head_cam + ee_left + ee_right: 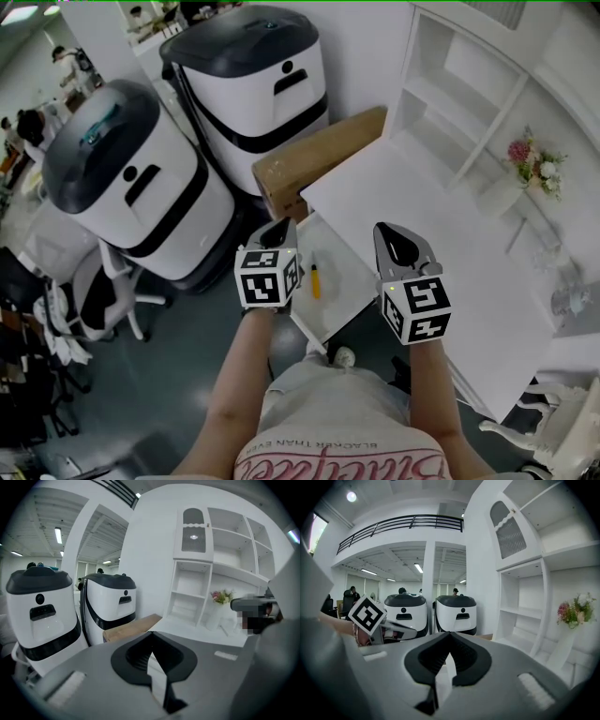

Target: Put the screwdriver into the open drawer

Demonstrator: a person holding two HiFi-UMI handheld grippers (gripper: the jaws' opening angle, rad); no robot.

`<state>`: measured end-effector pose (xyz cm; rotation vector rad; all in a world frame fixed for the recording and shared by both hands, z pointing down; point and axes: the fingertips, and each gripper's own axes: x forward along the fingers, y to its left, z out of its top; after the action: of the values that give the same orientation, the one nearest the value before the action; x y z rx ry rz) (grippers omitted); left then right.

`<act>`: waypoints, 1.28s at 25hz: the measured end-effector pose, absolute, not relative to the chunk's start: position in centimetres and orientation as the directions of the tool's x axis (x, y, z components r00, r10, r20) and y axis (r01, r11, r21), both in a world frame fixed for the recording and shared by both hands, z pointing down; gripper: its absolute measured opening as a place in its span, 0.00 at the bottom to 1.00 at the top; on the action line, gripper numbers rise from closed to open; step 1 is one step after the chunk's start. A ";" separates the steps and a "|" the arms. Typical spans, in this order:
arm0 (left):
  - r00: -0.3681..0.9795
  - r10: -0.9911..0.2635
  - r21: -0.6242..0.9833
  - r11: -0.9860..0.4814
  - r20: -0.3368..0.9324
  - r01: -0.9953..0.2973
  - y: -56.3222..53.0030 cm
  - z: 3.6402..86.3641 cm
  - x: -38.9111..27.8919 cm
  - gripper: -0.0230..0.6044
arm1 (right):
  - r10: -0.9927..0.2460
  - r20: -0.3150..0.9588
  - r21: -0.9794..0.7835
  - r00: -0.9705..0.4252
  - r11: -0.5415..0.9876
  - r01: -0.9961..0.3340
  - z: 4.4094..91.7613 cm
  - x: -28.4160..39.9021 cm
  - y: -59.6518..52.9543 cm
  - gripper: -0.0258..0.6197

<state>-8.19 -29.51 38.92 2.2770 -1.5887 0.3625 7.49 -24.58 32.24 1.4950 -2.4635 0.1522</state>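
Observation:
The screwdriver (316,279), short with a yellow handle, lies inside the open white drawer (349,270) pulled out from the white desk (422,206). In the head view my left gripper (278,228) hovers just left of the drawer, above the screwdriver's level, its jaws shut and empty. My right gripper (386,229) is held over the desk's near edge, right of the drawer, also shut on nothing. The left gripper view shows the jaws (151,633) meeting at the tip; the right gripper view shows the same (451,633), with the left gripper's marker cube (368,614) beside it.
Two white-and-black machines (141,187) (258,84) stand left of the desk, with a cardboard box (314,155) against its far corner. A white shelf unit (469,84) and pink flowers (536,164) sit at the desk's back. A white chair (553,422) stands lower right.

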 end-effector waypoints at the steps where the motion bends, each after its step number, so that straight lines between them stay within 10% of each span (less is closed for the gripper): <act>1: 0.348 -0.858 0.128 -0.324 0.378 -0.938 -29.4 38.3 -8.3 0.06 | -0.856 0.272 0.050 -0.440 0.469 -0.882 32.2 7.3 -24.5 0.04; 32: 0.297 -0.951 -0.124 -0.285 -0.088 -0.950 -25.6 23.2 -13.2 0.06 | -0.920 0.104 0.129 -0.379 0.390 -0.912 26.1 10.1 -24.0 0.04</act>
<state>-13.23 -25.59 23.21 2.6489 -1.9589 0.0050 10.09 -24.04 26.12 1.6504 -2.4839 -0.0753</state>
